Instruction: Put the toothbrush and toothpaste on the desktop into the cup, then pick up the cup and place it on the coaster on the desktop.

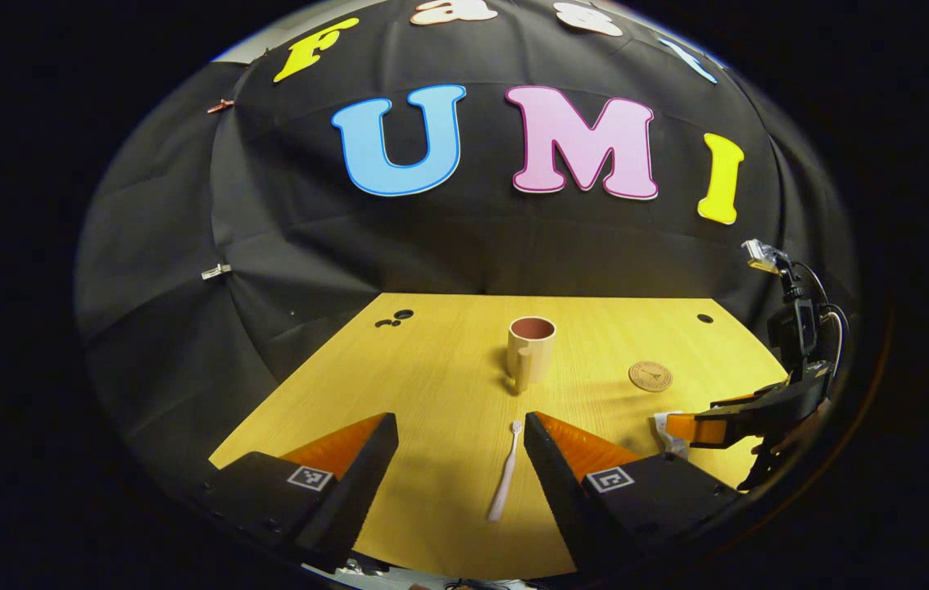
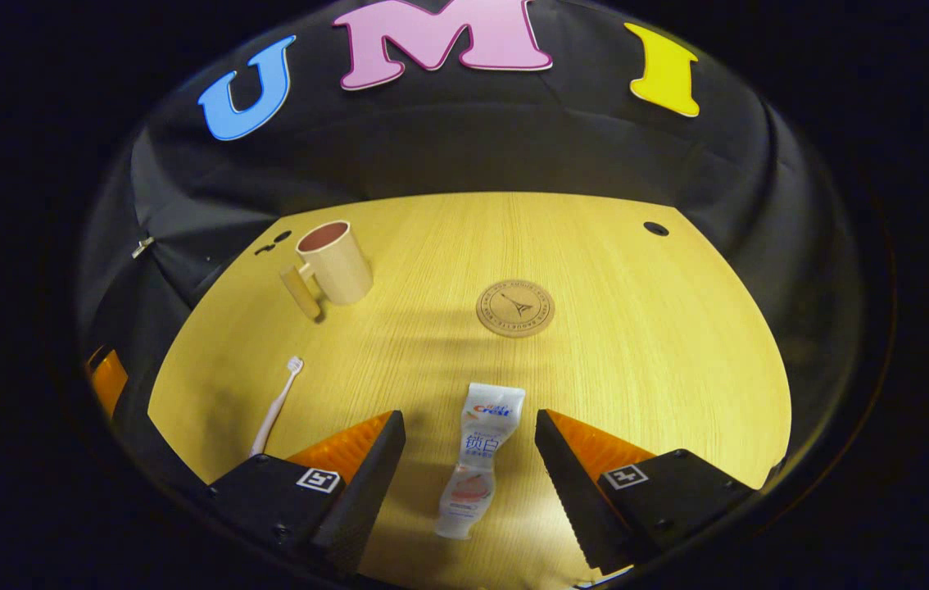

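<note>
A pale toothbrush (image 1: 506, 473) lies on the yellow desktop (image 1: 432, 385) between the fingers of my open left gripper (image 1: 459, 430), nearer its right finger. Beyond it stands a beige cup (image 1: 531, 350) with its handle towards me, upright and empty. A round cork coaster (image 1: 650, 376) lies to the cup's right. In the right gripper view a white toothpaste tube (image 2: 477, 459) lies lengthwise between the fingers of my open right gripper (image 2: 470, 430). The cup (image 2: 333, 264), coaster (image 2: 515, 308) and toothbrush (image 2: 276, 405) show there too. My right gripper (image 1: 706, 427) also appears at the left view's right edge.
Small cable holes mark the desktop's far corners (image 1: 396, 317) (image 2: 655, 228). Black cloth walls close the booth behind and to the sides. The desktop's near edge runs just under both grippers.
</note>
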Demonstrator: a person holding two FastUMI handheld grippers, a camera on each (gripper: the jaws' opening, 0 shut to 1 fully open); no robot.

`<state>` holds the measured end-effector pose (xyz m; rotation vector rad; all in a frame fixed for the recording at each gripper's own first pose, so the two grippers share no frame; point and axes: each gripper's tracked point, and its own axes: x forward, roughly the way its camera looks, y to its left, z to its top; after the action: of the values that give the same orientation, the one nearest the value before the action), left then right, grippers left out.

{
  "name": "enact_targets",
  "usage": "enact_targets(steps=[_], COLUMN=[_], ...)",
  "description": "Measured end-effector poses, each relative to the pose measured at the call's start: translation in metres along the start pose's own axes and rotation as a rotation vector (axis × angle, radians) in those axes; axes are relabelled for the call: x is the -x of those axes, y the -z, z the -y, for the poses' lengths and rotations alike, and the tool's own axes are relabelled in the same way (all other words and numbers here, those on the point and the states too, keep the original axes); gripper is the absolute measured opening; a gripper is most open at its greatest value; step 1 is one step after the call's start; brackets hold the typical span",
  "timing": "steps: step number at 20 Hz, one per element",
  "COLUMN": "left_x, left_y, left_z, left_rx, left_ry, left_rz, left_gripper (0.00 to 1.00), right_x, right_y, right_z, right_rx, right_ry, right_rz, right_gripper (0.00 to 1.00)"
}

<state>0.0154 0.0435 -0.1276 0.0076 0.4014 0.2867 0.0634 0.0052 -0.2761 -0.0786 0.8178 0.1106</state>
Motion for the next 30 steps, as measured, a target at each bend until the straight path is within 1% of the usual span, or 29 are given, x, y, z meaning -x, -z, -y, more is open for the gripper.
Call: enact_targets(steps=[3,7,12,16,19,21,24,25,27,28,29,30], left_x=[0.002,0.007,0.007,0.009,0.006,0.006,0.005,0.005,0.003,0.003,0.002,0.001], left_y=[0.009,0.023,0.029,0.035,0.031,0.03,0.03,0.03,0.03,0.031,0.031,0.031], left_z=[-0.003,-0.007,-0.008,0.0,0.004,0.008,0.01,0.01,0.012,0.014,0.016,0.017], left_rx=[0.004,0.007,-0.008,-0.031,-0.049,-0.061,-0.074,-0.074,-0.067,-0.064,-0.06,-0.057], left_ry=[-0.014,-0.036,-0.053,-0.04,-0.031,-0.022,-0.02,-0.02,-0.017,-0.015,-0.013,-0.01], left_rz=[-0.03,-0.068,-0.089,-0.1,-0.094,-0.092,-0.093,-0.092,-0.092,-0.092,-0.092,-0.092], left_gripper=[0.96,0.96,0.96,0.96,0.96,0.99,0.99,0.99,0.99,0.99,0.99,0.99], right_x=[-0.011,-0.023,-0.03,-0.035,-0.037,-0.037,-0.039,-0.039,-0.04,-0.038,-0.041,-0.042], right_y=[0.014,0.035,0.046,0.053,0.056,0.056,0.055,0.056,0.055,0.056,0.056,0.056], right_z=[-0.001,0.004,0.008,0.008,0.008,0.012,0.017,0.02,0.021,0.022,0.021,0.021], right_rx=[0.009,-0.015,-0.007,-0.009,-0.005,0.013,0.038,0.036,0.007,-0.016,-0.015,-0.006], right_ry=[0.004,0.022,0.037,0.027,0.025,0.034,0.06,0.066,0.084,0.091,0.094,0.093], right_rz=[-0.045,-0.128,-0.174,-0.212,-0.224,-0.225,-0.233,-0.238,-0.246,-0.265,-0.285,-0.305], right_gripper=[0.99,0.99,0.99,0.99,0.96,0.79,0.65,0.63,0.54,0.43,0.4,0.4])
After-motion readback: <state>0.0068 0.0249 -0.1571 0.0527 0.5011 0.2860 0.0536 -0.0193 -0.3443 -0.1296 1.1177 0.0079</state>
